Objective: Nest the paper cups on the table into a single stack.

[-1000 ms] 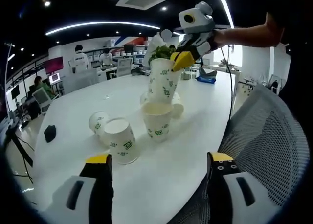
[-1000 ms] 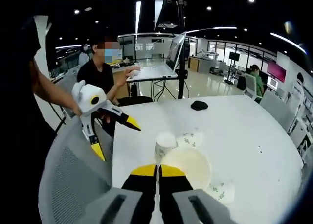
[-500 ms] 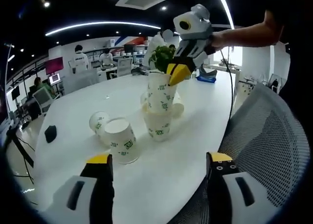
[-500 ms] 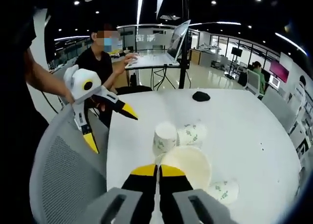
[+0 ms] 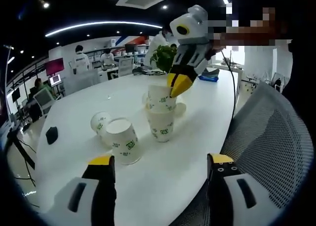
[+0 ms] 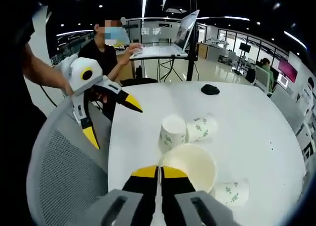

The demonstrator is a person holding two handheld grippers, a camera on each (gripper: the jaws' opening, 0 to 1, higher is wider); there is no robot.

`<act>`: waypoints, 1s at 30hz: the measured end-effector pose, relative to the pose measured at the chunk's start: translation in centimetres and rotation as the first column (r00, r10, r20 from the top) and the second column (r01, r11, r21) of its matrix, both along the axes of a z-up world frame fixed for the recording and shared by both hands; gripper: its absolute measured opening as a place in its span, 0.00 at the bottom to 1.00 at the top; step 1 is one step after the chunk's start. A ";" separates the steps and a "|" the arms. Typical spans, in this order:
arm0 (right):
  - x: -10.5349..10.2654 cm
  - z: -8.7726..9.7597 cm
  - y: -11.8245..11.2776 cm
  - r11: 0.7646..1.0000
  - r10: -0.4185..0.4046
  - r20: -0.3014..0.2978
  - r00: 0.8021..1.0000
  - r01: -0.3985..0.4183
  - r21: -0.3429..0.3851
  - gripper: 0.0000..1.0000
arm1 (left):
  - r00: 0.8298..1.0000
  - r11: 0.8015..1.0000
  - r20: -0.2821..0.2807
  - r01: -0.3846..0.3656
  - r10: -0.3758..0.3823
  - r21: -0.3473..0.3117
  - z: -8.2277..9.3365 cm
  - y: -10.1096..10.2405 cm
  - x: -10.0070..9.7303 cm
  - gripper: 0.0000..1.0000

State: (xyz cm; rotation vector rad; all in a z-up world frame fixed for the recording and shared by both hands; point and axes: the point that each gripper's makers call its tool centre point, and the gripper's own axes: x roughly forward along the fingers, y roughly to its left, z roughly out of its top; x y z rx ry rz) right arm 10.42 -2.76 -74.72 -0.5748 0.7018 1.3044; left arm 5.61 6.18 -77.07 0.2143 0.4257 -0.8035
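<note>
— Left gripper view first: where do the cups stand?

— On the white table [image 5: 74, 122]. The held paper cup [image 5: 160, 98] sits partway down inside the upright cup [image 5: 161, 125], so the two make a short stack near the table's near edge. Just left of it an upside-down cup [image 5: 123, 141] stands on its rim, and behind that a cup on its side [image 5: 100, 122] touches or nearly touches it.

— And the grippers?

— The right gripper [image 5: 177, 85] comes down from above with its yellow tips pinched together on the rim of the held paper cup. The left gripper [image 5: 157, 163] hangs low over the table edge, jaws spread wide apart and holding nothing.

— What does the right gripper view add?

— Its own tips [image 6: 158, 172] are pressed together at the rim of the held paper cup [image 6: 190, 163], whose open mouth faces the camera. Beyond it the upside-down cup [image 6: 173, 132] and the cup on its side [image 6: 201, 128] lie side by side. Another lying cup [image 6: 230, 193] rests to the right of the stack. The left gripper [image 6: 112, 120] hovers over a grey mesh chair [image 6: 64, 181], jaws splayed. A black mouse [image 6: 210, 90] lies far off on the table [image 6: 256, 137], and a seated person [image 6: 106, 51] works at a laptop [image 6: 170, 43] beyond.
</note>
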 end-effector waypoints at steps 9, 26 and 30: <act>-0.6 -1.1 0.6 1.000 0.008 -0.034 0.999 -0.009 -0.018 0.00 | 1.000 1.000 -0.002 0.003 -0.003 0.009 -0.2 0.0 0.0 0.73; -1.0 -2.6 1.4 1.000 -0.006 -0.101 0.995 0.004 -0.013 0.00 | 1.000 1.000 0.001 -0.008 0.008 0.021 -0.2 0.3 0.1 0.71; -1.1 -2.8 1.5 1.000 -0.011 -0.111 0.994 0.010 -0.010 0.00 | 1.000 1.000 0.000 -0.009 0.009 0.023 -0.2 0.4 0.1 0.71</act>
